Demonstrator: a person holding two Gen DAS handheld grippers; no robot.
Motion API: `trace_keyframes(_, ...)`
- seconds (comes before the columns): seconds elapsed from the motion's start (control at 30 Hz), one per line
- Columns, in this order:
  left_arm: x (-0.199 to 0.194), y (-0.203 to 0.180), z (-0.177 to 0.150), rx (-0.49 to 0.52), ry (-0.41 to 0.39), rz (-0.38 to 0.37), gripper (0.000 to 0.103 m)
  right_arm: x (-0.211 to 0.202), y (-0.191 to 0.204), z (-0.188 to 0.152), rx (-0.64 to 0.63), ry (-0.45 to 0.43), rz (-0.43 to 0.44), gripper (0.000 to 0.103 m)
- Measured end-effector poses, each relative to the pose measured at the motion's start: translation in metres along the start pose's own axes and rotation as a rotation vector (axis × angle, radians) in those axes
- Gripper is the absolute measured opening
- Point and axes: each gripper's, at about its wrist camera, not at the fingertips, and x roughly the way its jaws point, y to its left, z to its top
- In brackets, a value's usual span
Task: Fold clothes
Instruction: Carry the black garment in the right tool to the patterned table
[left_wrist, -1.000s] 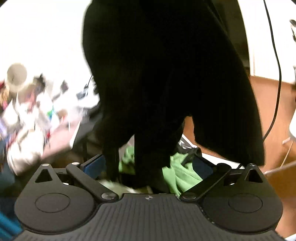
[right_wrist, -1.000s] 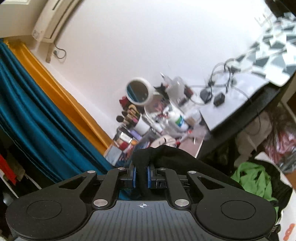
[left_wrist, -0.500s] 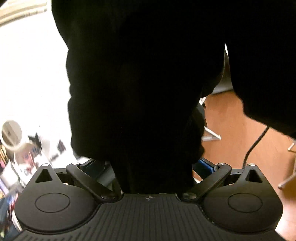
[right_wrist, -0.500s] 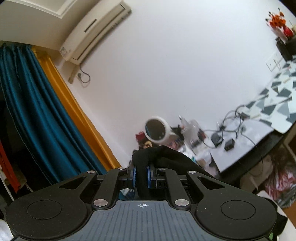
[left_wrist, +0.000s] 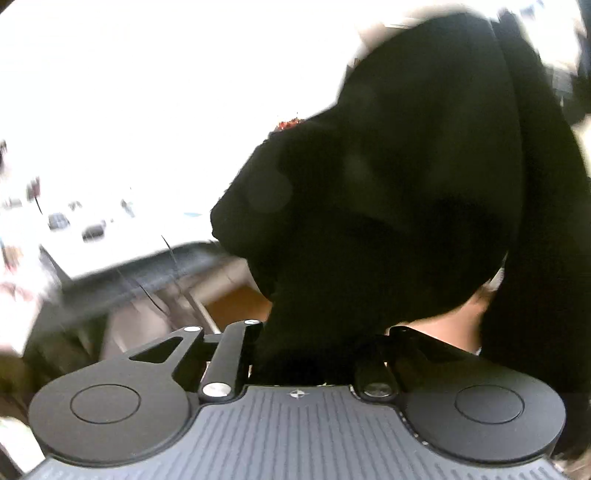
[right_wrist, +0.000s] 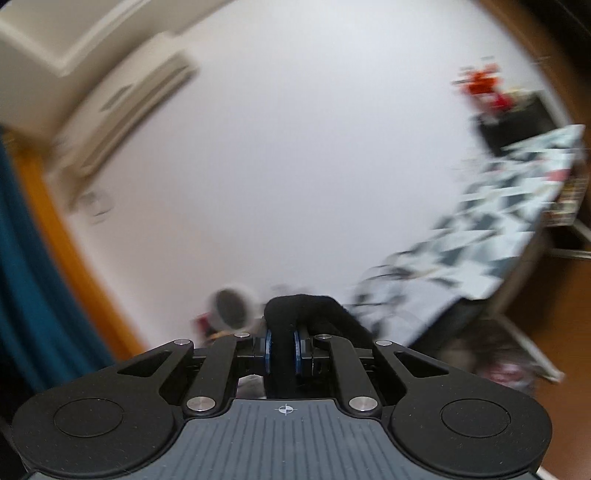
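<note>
A black garment (left_wrist: 388, 203) hangs in front of the left wrist camera and fills the middle and right of that view. My left gripper (left_wrist: 314, 350) has its links drawn in around a thick bunch of this cloth, which hides the fingertips. In the right wrist view, my right gripper (right_wrist: 282, 343) is shut. Its blue pads (right_wrist: 267, 350) pinch a narrow fold of the black garment (right_wrist: 306, 304) that arches over the fingertips and trails off to the right. Both grippers are held up in the air.
A dark desk edge (left_wrist: 147, 266) with cables lies to the left below the left gripper. The right wrist view is blurred and shows a white wall, an air conditioner (right_wrist: 129, 107), a blue curtain (right_wrist: 26, 277), a round mirror (right_wrist: 231, 310) and a patterned tablecloth (right_wrist: 498, 221).
My left gripper's links have drawn in from a wide open stance onto the black cloth. Both cameras have swung upward, and the green clothes below are out of view. The right grip is unchanged.
</note>
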Motion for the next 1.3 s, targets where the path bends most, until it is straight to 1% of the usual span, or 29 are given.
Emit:
trace_keyframes(0.07,0.003,0.002,0.017,-0.039,-0.012,-0.034,0.014,-0.005,-0.027,0.007,-0.001,-0.012,-0.102,0.010)
trace_keyframes(0.1,0.005,0.003,0.028,-0.043,-0.032,-0.043,0.014,-0.008,-0.045,0.011,0.018,-0.015,-0.140,0.010)
trace_keyframes(0.2,0.023,-0.012,0.060,-0.050,-0.109,-0.069,0.014,-0.014,-0.103,0.020,0.101,-0.015,-0.207,0.010)
trace_keyframes(0.27,0.040,-0.026,0.080,-0.062,-0.162,-0.088,0.014,-0.013,-0.140,0.027,0.120,0.010,-0.225,0.010)
trace_keyframes(0.33,0.067,-0.048,0.097,-0.058,-0.200,-0.094,0.014,-0.007,-0.179,0.039,0.117,0.052,-0.222,0.010)
trace_keyframes(0.4,0.100,-0.072,0.110,-0.051,-0.216,-0.075,0.014,0.001,-0.215,0.059,0.103,0.102,-0.205,0.010)
trace_keyframes(0.47,0.133,-0.095,0.121,-0.057,-0.213,-0.042,0.014,0.014,-0.248,0.082,0.082,0.166,-0.205,0.010)
trace_keyframes(0.5,0.151,-0.100,0.128,-0.053,-0.214,-0.027,0.014,0.022,-0.261,0.094,0.063,0.196,-0.203,0.010)
trace_keyframes(0.57,0.177,-0.110,0.136,-0.052,-0.224,-0.009,0.014,0.035,-0.277,0.117,0.016,0.242,-0.194,0.010)
trace_keyframes(0.73,0.217,-0.118,0.150,-0.091,-0.243,-0.009,0.014,0.057,-0.306,0.167,-0.051,0.285,-0.183,0.011)
trace_keyframes(0.77,0.226,-0.118,0.150,-0.089,-0.247,-0.010,0.014,0.061,-0.311,0.177,-0.064,0.293,-0.181,0.011)
trace_keyframes(0.8,0.240,-0.126,0.151,-0.080,-0.254,-0.014,0.014,0.060,-0.317,0.185,-0.070,0.292,-0.179,0.011)
trace_keyframes(0.83,0.243,-0.145,0.157,-0.069,-0.262,-0.018,0.014,0.056,-0.323,0.191,-0.066,0.279,-0.178,0.011)
trace_keyframes(0.9,0.252,-0.157,0.160,-0.054,-0.269,-0.035,0.014,0.048,-0.337,0.202,-0.048,0.251,-0.177,0.011)
trace_keyframes(1.03,0.280,-0.170,0.171,-0.045,-0.261,-0.059,0.014,0.038,-0.368,0.220,0.004,0.228,-0.188,0.011)
trace_keyframes(1.13,0.305,-0.179,0.182,-0.042,-0.249,-0.084,0.014,0.039,-0.390,0.236,0.013,0.207,-0.205,0.011)
trace_keyframes(1.23,0.335,-0.182,0.196,-0.017,-0.243,-0.118,0.014,0.045,-0.413,0.253,0.030,0.166,-0.214,0.011)
trace_keyframes(1.3,0.359,-0.182,0.207,0.003,-0.241,-0.143,0.014,0.058,-0.429,0.264,0.038,0.146,-0.220,0.011)
